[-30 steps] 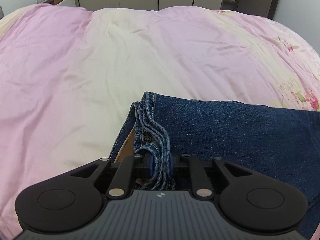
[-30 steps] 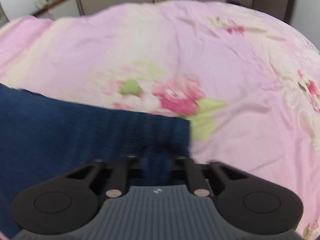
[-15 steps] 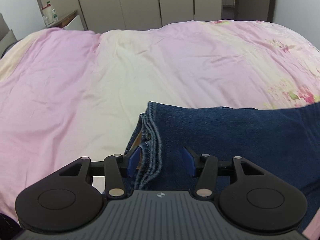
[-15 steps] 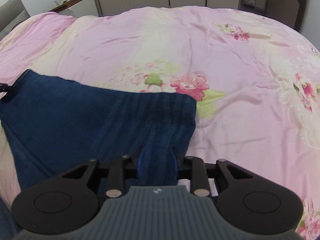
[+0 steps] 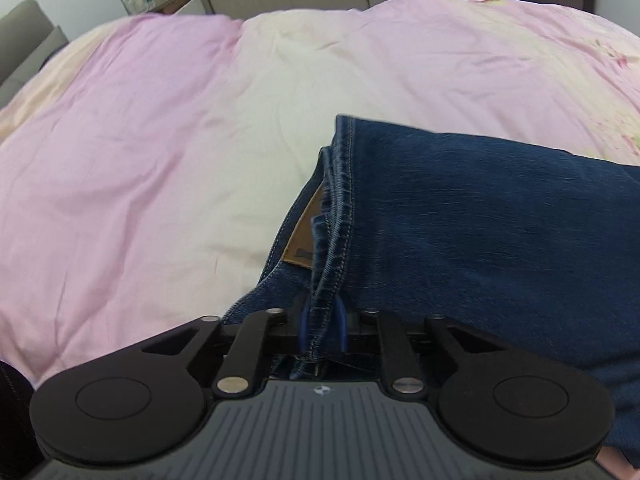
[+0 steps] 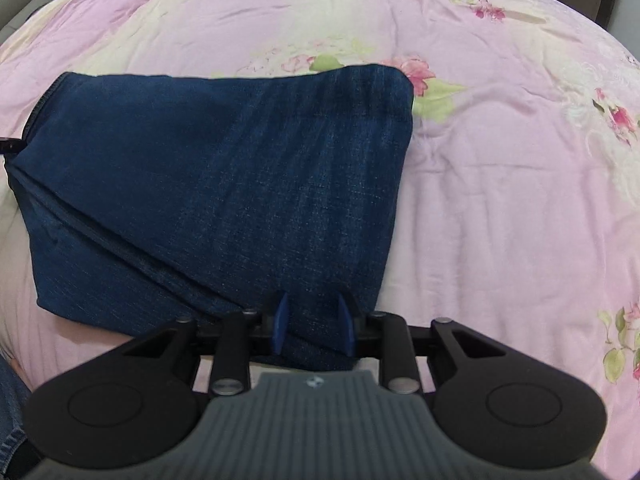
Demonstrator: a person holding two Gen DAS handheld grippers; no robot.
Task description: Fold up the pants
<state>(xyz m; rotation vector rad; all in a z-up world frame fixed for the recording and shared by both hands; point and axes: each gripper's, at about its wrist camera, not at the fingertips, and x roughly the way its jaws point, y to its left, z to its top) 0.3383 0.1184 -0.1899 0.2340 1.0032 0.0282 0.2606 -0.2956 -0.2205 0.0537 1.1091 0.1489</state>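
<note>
One pair of jeans (image 5: 480,216) lay folded on the bed (image 5: 160,152), long axis across it, hems toward the plain side. The left gripper (image 5: 322,320) was closing on the stacked hems; the right gripper (image 6: 314,326) stood narrow, clamping the folded end.

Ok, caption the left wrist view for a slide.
Left gripper closing on the stacked hems of folded jeans lying on a pink bedspread.
</note>
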